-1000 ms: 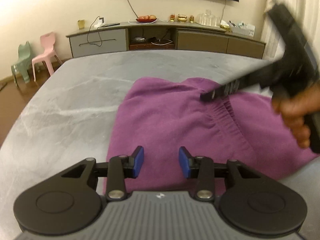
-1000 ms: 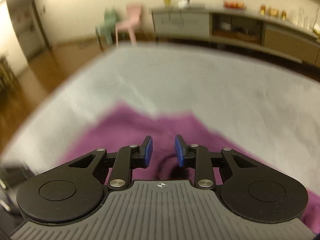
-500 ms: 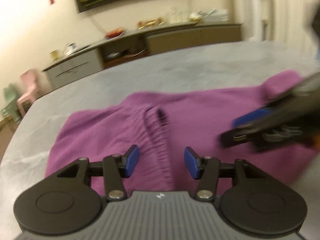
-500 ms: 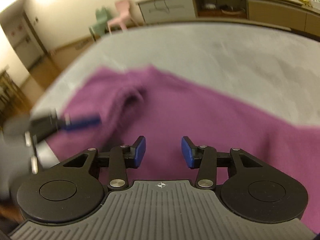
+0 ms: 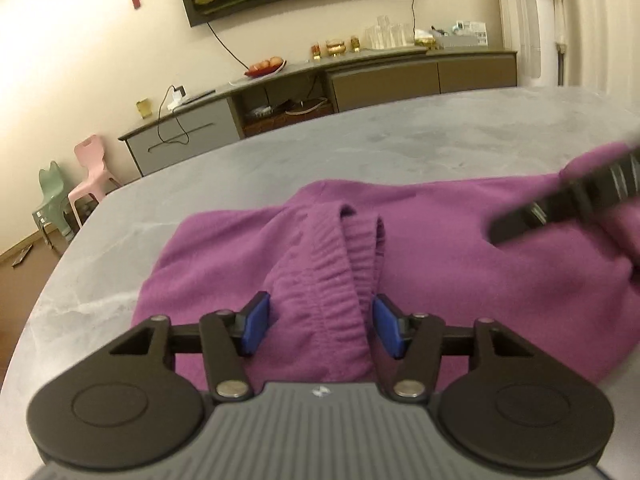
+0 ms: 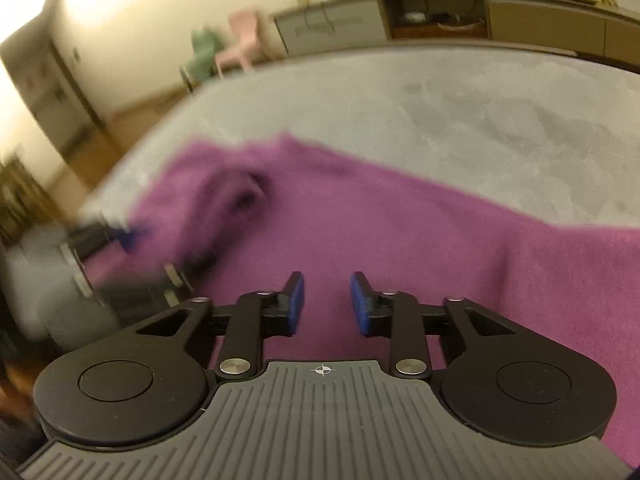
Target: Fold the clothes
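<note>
Left gripper [image 5: 320,326] has widened, fingers straddling purple garment's [image 5: 440,264] waistband [image 5: 340,280]; right gripper [image 6: 327,305] fingers apart, empty

Bare grey counter [image 5: 360,148] beyond and left of purple garment [image 5: 440,264]: free passage. Raised elastic waistband ridge [image 5: 344,248] between open left gripper [image 5: 320,326] fingers. Right gripper [image 5: 568,204] crosses garment's right side.

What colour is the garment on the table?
Solid purple, no pattern, with a ribbed elastic waistband. The left wrist view shows it best.
</note>
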